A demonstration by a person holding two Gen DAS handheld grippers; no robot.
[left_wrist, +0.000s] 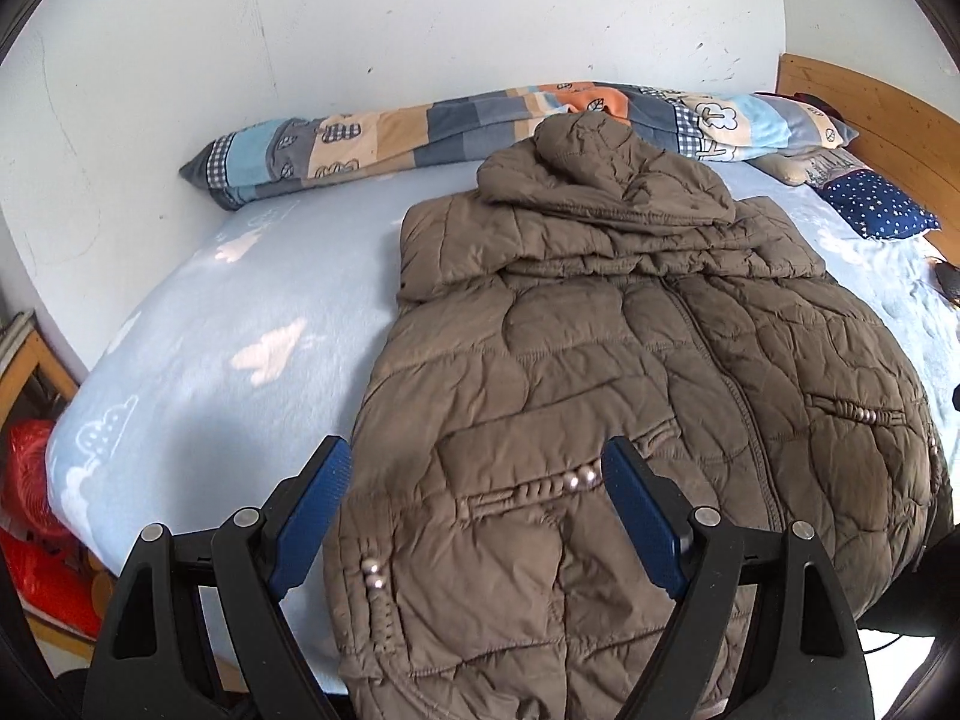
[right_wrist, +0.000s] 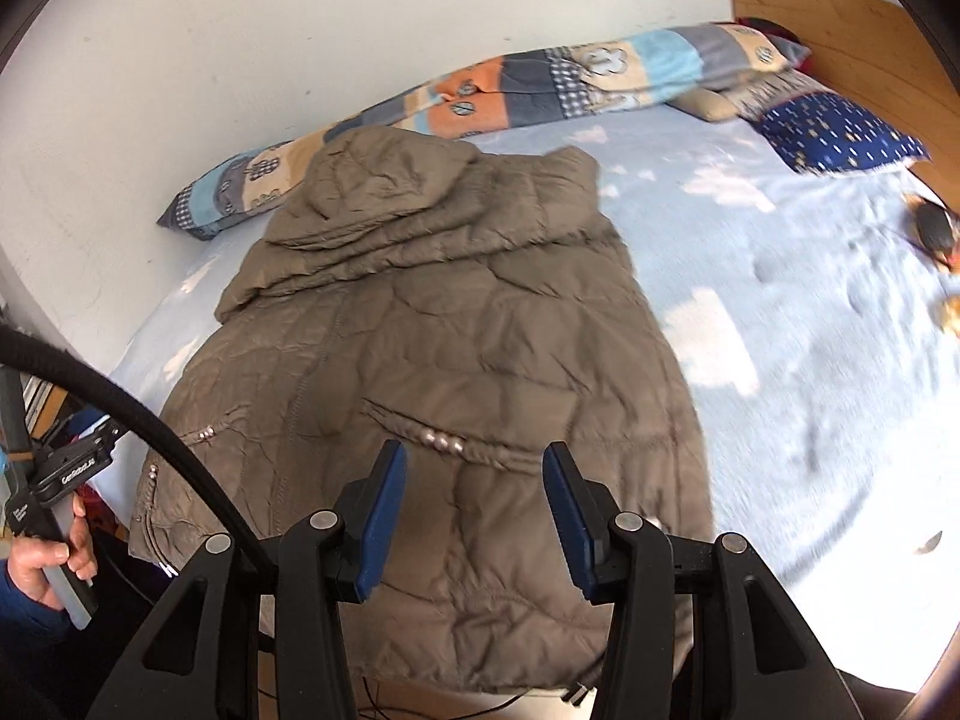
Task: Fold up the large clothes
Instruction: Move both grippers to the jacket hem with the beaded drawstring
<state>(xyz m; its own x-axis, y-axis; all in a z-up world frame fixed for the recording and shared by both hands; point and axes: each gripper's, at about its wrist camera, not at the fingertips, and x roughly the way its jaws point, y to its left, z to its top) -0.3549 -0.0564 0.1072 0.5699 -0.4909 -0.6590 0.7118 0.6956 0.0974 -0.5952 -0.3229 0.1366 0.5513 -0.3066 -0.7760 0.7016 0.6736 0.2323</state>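
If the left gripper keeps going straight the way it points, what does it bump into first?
Probably the brown jacket: the left gripper is open and points at its beaded pocket, though depth is hard to judge.

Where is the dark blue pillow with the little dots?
The dark blue pillow lies at the bed's far right corner in both views, beside the wooden headboard, just below the patchwork quilt.

We see a brown quilted coat (left_wrist: 630, 396) lying flat on the pale blue bed (left_wrist: 240, 324), front up and closed. Its hood (left_wrist: 594, 174) sits bunched at twelve o'clock, its hem hangs over the bed's edge at six, and small metal studs mark its pockets.
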